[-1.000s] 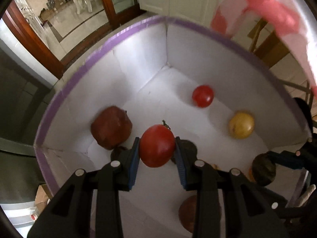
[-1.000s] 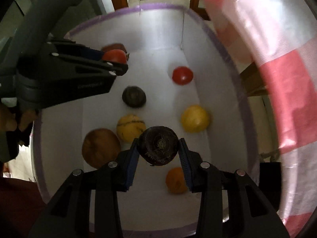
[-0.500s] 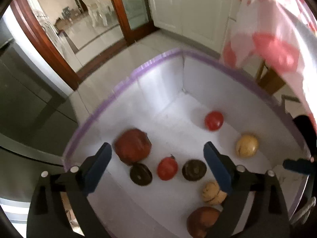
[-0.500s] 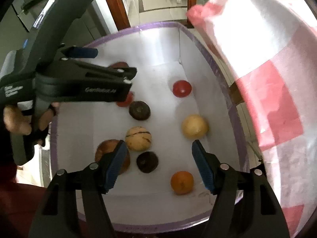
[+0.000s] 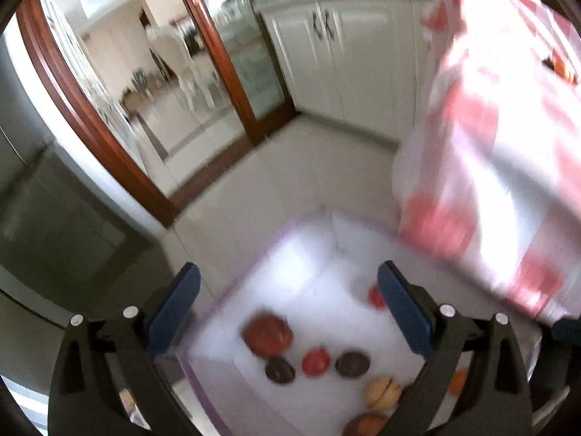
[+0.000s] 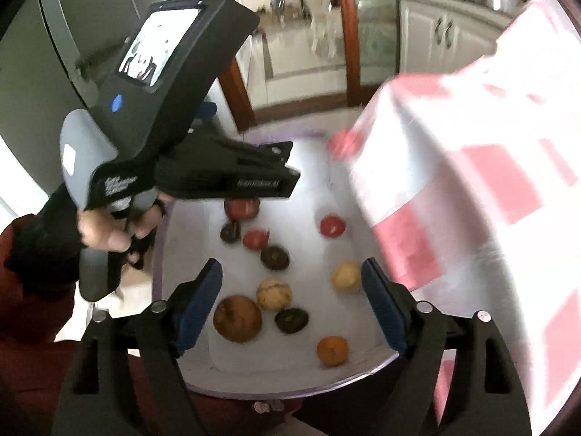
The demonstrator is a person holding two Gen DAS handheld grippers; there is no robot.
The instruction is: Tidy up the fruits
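Observation:
A white box with a purple rim (image 6: pixel 276 390) holds several fruits. My left gripper (image 5: pixel 287 272) hangs high above it, its jaws opening with nothing between them. The red tomato (image 5: pixel 315 361) lies loose on the box floor beside a big reddish fruit (image 5: pixel 267 334). My right gripper (image 6: pixel 291 267) is also above the box, its jaws opening and empty. A dark round fruit (image 6: pixel 291 320) rests below it between a brown fruit (image 6: pixel 237 319) and an orange (image 6: pixel 332 350). The right wrist view shows the left gripper (image 6: pixel 292 163) from the side, over the box's far left.
A pink and white checked cloth (image 6: pixel 472 200) hangs down against the box's right side. A person's hand (image 6: pixel 105 232) holds the left gripper's handle. Beyond the box are a tiled floor, white cabinets (image 5: pixel 345 54) and a wood-framed glass door (image 5: pixel 225 83).
Both grippers went from shut to open and let go: the tomato and the dark fruit now lie in the box. Both have risen well above the box and tilted up.

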